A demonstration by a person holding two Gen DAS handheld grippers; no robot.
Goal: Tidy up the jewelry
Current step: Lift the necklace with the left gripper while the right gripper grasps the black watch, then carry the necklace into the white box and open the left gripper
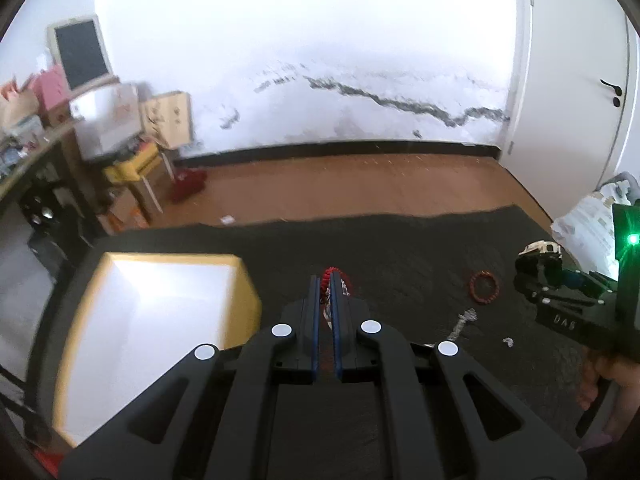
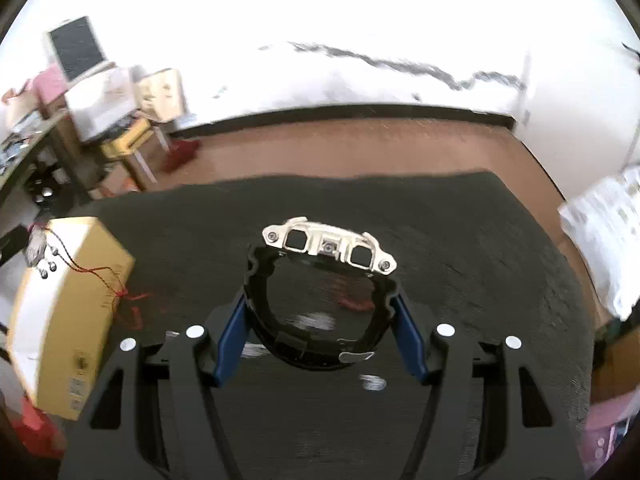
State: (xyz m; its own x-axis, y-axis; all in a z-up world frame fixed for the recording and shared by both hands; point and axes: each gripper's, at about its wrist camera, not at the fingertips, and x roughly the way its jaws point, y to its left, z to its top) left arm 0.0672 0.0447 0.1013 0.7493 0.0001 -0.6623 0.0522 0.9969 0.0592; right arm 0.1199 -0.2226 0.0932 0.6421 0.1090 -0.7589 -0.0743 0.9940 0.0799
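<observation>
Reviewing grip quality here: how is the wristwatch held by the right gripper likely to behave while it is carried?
The wristwatch looks chunky, so probably fairly heavy. Its closed strap loop holds its round shape between the right gripper pads, so it seems springy rather than floppy. The pale metal case sits at the far end, so it may tip forward.

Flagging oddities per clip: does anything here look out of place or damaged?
On the dark mat, a red bead bracelet, a silvery chain and a small silver piece lie loose outside the box. The wall has a long dark crack. Nothing on the mat looks broken.
</observation>
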